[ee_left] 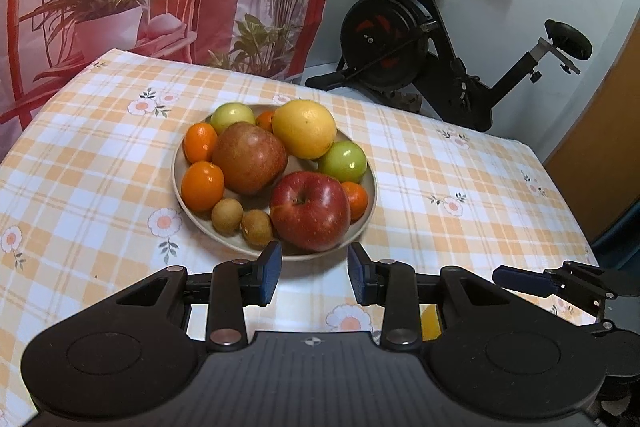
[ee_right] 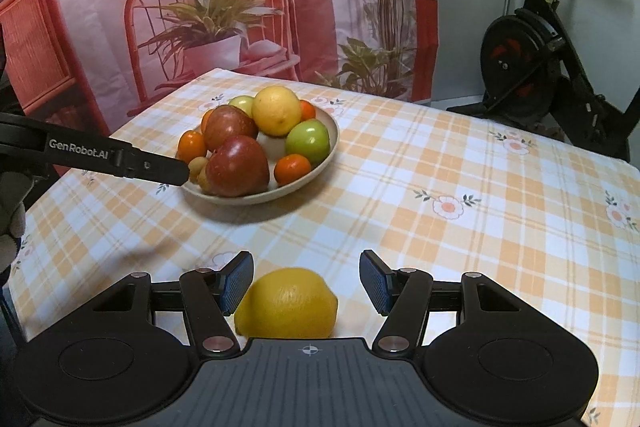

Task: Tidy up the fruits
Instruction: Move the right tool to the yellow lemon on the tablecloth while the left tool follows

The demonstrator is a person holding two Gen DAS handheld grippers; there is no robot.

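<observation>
A beige plate (ee_left: 373,183) (ee_right: 240,201) on the checked tablecloth holds a red apple (ee_left: 310,211) (ee_right: 238,167), a brownish apple (ee_left: 250,157), a big yellow citrus (ee_left: 304,129) (ee_right: 278,111), green apples (ee_left: 348,161), several small oranges (ee_left: 202,185) and two small brown fruits (ee_left: 227,215). My left gripper (ee_left: 315,273) is open and empty, its tips just short of the plate's near rim. A loose lemon (ee_right: 286,303) lies on the cloth between the fingers of my right gripper (ee_right: 307,281), which is open; the right-hand pad stands clear of the lemon.
An exercise bike (ee_left: 420,39) (ee_right: 540,67) stands beyond the table's far right corner. A printed backdrop (ee_right: 200,7) hangs behind the table. The left gripper's arm (ee_right: 120,157) reaches to the plate's left side. A gloved hand (ee_right: 10,211) shows at the left edge.
</observation>
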